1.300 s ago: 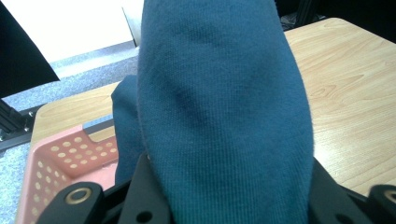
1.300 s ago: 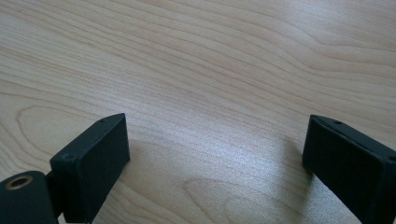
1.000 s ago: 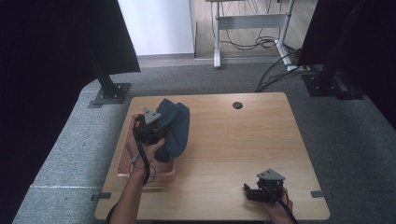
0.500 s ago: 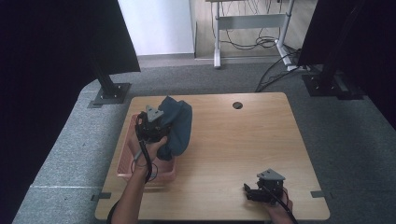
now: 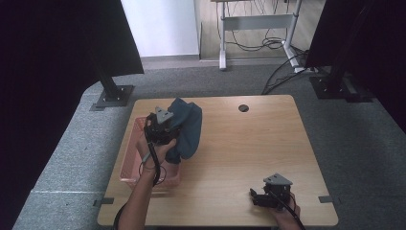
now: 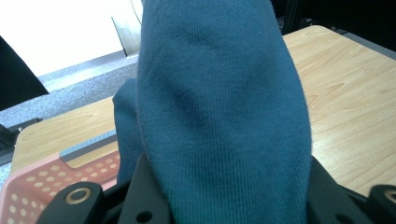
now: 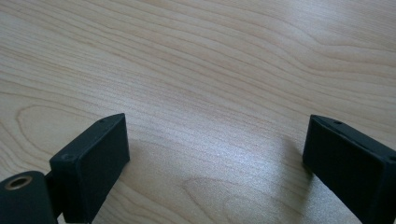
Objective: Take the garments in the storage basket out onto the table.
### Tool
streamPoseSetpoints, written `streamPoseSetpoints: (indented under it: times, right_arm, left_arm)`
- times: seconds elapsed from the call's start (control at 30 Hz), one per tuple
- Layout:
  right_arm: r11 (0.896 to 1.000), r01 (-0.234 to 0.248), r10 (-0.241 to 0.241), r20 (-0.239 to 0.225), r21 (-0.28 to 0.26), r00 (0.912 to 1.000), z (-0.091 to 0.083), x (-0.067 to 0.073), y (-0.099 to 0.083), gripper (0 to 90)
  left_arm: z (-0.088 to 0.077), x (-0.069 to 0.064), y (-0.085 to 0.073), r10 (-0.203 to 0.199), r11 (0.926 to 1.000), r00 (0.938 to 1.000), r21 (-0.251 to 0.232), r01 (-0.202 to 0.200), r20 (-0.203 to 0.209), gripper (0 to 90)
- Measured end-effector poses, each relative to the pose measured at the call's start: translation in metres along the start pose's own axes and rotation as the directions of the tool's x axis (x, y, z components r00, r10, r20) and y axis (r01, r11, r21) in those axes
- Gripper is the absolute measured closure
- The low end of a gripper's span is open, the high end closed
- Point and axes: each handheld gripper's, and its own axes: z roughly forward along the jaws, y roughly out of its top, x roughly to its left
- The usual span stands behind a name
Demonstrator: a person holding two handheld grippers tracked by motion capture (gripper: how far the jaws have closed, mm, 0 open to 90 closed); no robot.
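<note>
A dark teal cloth [image 5: 188, 128] hangs bunched over the right edge of a pink perforated basket [image 5: 130, 162] at the table's left side. My left gripper [image 5: 166, 126] is shut on the cloth and holds it lifted. In the left gripper view the cloth [image 6: 219, 107] rises between the two black jaws and drapes forward, with the basket's rim [image 6: 42, 182] at lower left. My right gripper [image 5: 256, 197] rests at the front right of the wooden table [image 5: 249, 143]. It is open, and in the right gripper view the gripper [image 7: 217, 140] has bare wood between its jaws.
A round cable hole [image 5: 243, 108] sits near the table's far edge. Black stand bases are on the grey carpet at the far left [image 5: 114, 96] and far right [image 5: 335, 86]. A desk frame with cables [image 5: 258, 24] stands beyond.
My left gripper has moved right and a little farther away, carrying the cloth with it out over the basket's right edge. The right gripper has stayed put.
</note>
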Motion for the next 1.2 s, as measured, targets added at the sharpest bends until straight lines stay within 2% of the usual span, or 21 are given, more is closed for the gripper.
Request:
streamPoseSetpoints:
  times: [1.2]
  right_arm:
    - [1.000,0.002,-0.002,-0.005,0.001,1.0000,0.000,0.000,0.000,6.9]
  left_arm:
    - [0.015,-0.026,0.016,0.041,0.9991,0.9986,0.005,-0.042,0.033,67.1]
